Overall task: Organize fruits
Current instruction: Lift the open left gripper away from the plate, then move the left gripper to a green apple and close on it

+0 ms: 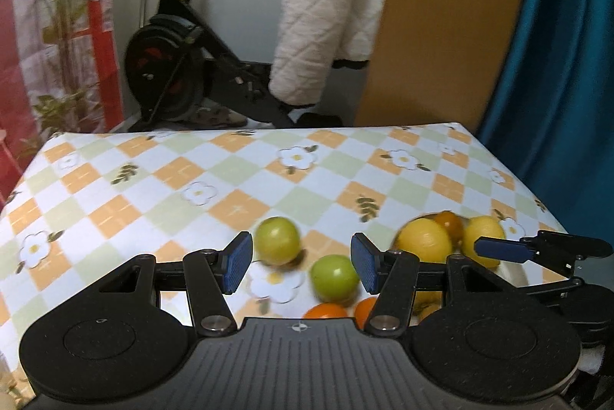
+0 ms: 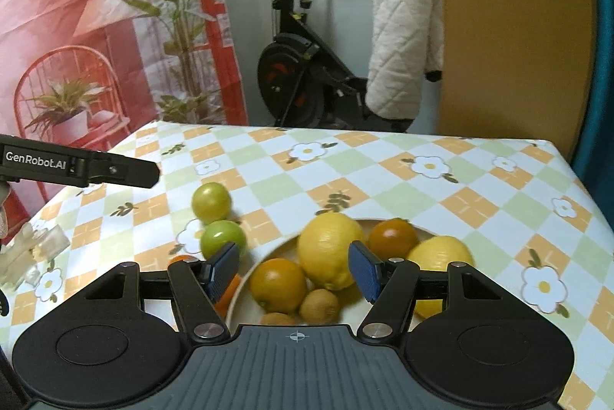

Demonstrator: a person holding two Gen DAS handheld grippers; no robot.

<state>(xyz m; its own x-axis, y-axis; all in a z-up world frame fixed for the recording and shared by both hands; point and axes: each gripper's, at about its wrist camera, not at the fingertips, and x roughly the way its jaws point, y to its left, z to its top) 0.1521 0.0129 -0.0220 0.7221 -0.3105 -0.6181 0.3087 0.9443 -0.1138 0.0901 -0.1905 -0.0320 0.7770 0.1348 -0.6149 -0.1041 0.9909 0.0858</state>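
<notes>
In the left wrist view my left gripper (image 1: 301,266) is open and empty above two green fruits (image 1: 278,240) (image 1: 334,277) on the tablecloth, with two oranges (image 1: 326,311) just below. In the right wrist view my right gripper (image 2: 293,270) is open and empty above a cream bowl (image 2: 245,289). The bowl holds two lemons (image 2: 330,249) (image 2: 441,256), oranges (image 2: 278,283) (image 2: 393,237) and two kiwis (image 2: 318,304). The green fruits (image 2: 211,203) (image 2: 222,239) lie left of the bowl. The right gripper's fingers (image 1: 502,249) show in the left view.
The table has a checked flowered cloth (image 1: 192,180). A clear plastic object (image 2: 34,249) lies at its left edge. Behind the table stand an exercise bike (image 1: 184,57) with a white quilted jacket (image 1: 326,15), a wooden panel (image 1: 441,18) and a blue curtain (image 1: 556,65).
</notes>
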